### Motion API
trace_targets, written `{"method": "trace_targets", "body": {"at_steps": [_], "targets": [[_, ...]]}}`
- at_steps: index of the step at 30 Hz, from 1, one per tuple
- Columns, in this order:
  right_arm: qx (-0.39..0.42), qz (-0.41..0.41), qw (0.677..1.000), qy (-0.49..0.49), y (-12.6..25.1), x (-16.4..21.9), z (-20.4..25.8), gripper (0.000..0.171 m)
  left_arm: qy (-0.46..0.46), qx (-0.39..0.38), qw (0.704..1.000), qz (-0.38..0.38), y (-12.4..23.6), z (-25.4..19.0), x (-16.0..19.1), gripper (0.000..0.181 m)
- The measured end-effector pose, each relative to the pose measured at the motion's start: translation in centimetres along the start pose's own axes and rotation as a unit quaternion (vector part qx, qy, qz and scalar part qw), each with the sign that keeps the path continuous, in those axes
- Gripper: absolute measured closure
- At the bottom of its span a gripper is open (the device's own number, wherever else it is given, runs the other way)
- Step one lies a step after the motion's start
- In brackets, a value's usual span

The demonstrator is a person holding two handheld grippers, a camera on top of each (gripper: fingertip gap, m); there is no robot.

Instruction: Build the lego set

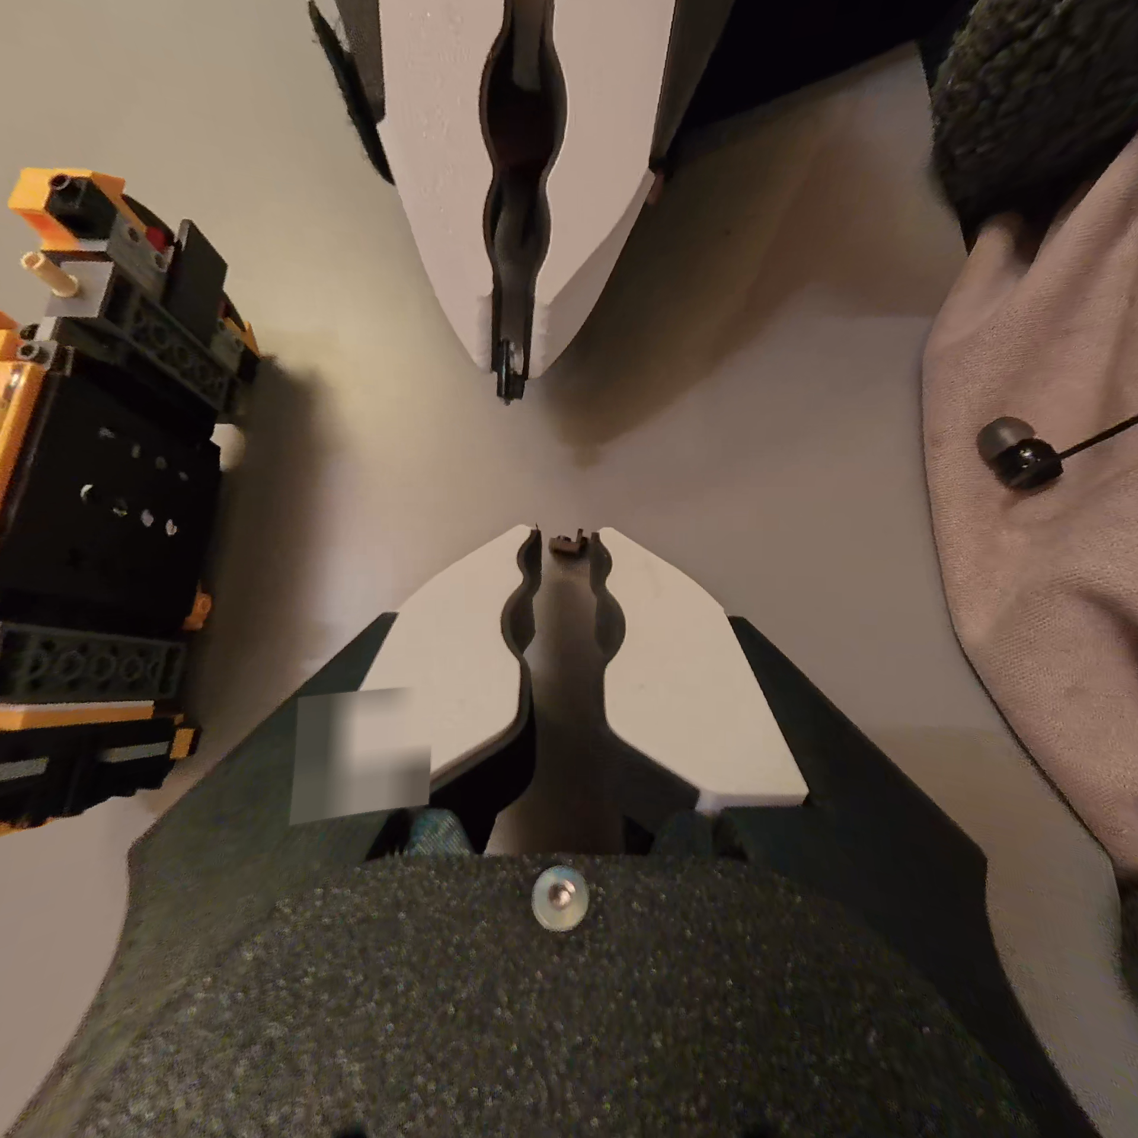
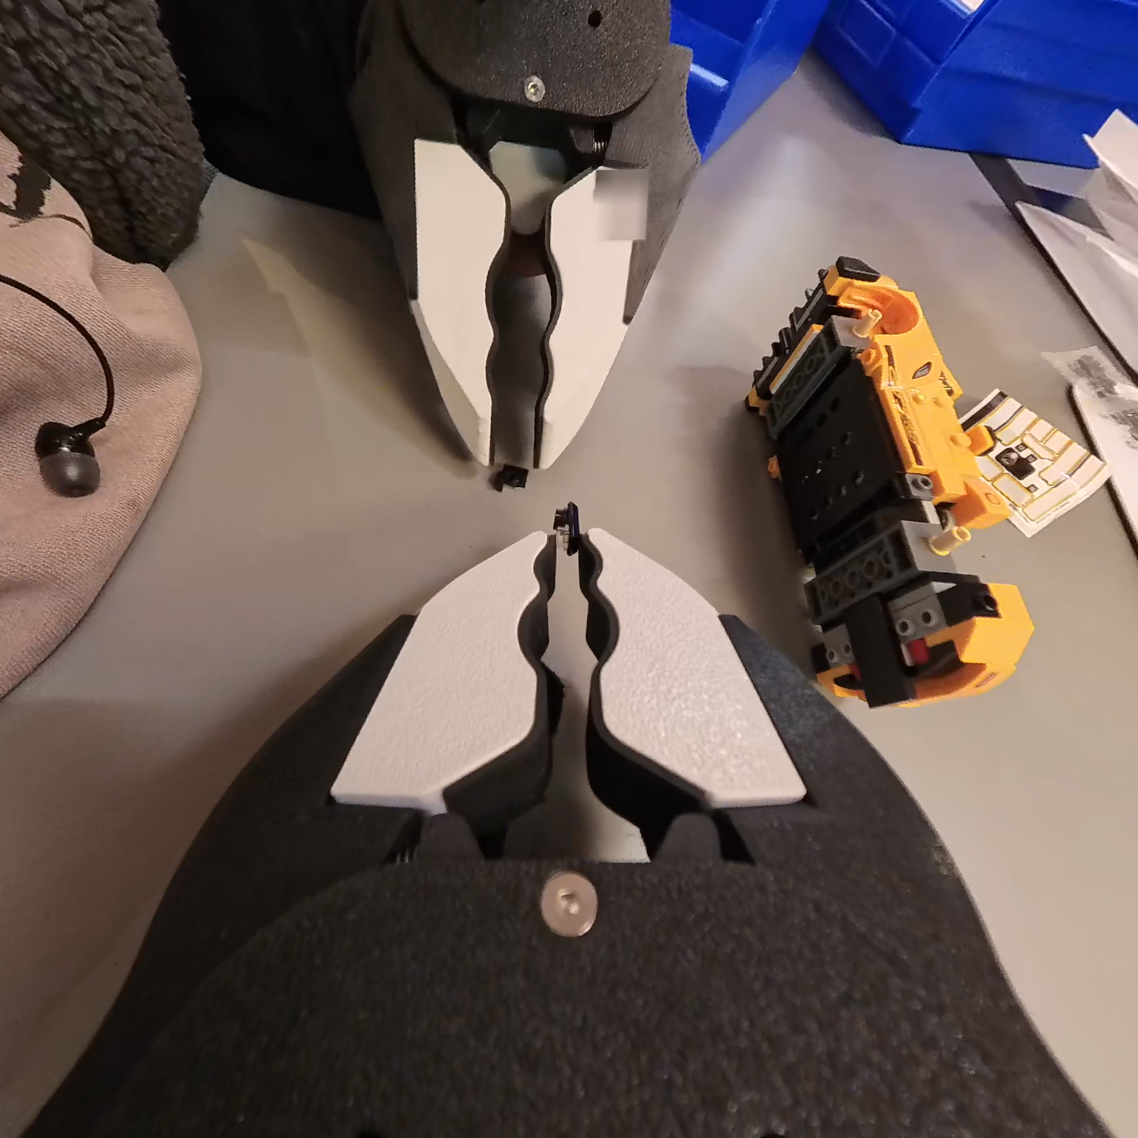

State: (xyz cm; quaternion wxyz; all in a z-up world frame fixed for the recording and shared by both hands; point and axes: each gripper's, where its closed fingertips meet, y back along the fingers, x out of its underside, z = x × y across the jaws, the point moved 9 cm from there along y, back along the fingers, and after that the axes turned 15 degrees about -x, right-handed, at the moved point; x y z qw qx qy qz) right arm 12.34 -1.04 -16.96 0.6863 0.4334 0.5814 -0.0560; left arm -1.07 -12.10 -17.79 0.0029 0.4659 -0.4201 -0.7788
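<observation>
My left gripper [image 1: 563,537] is shut on a small dark lego piece [image 1: 565,545] held at its fingertips. My right gripper [image 2: 566,537] is shut on a small black lego piece [image 2: 568,522] that sticks out past its tips. The two grippers face each other tip to tip over the grey table, a short gap apart. The right gripper [image 1: 508,368] shows at the top of the left wrist view, the left gripper [image 2: 512,465] at the top of the right wrist view. The partly built orange and black lego model [image 2: 880,492] lies on its side, off to one side [image 1: 104,492].
Blue bins [image 2: 924,61] stand at the back. A sticker sheet [image 2: 1041,474] and papers [image 2: 1102,258] lie beyond the model. A grey cloth [image 2: 92,369] with a black earbud [image 2: 68,468] lies opposite, next to a dark fuzzy sleeve [image 2: 92,123]. My hands' fingertips stand some 5 centimetres from each other.
</observation>
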Motion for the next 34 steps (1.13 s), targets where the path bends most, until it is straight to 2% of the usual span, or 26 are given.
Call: {"method": "trace_targets", "body": {"at_steps": [8,11,14,18,21,28,34], "targets": [[0.001,0.003,1.0,0.001,-0.2,0.0,0.0,0.164,-0.01,-0.002,1.0,0.02,-0.5,-0.4,0.1,0.17],[0.002,-0.001,1.0,0.003,-0.2,-0.1,0.0,0.165,0.037,0.03,0.999,-0.017,-0.1,0.0,-0.1,0.17],[0.009,-0.031,0.999,0.014,0.2,-0.6,0.0,0.164,0.128,0.075,0.985,-0.087,1.0,1.1,-0.6,0.17],[0.011,-0.087,0.996,0.019,1.0,-1.5,0.0,0.164,0.245,0.141,0.943,-0.177,2.1,2.5,-1.1,0.17],[0.013,-0.115,0.993,0.023,1.3,-1.9,0.1,0.164,0.303,0.183,0.911,-0.213,2.4,3.0,-1.2,0.17],[0.018,-0.163,0.985,0.043,1.3,-3.2,0.5,0.164,0.396,0.277,0.835,-0.263,2.5,3.6,-1.3,0.17],[0.045,-0.187,0.98,0.05,1.5,-3.7,0.4,0.165,0.471,0.333,0.77,-0.272,1.7,3.8,-1.2,0.17]]}}
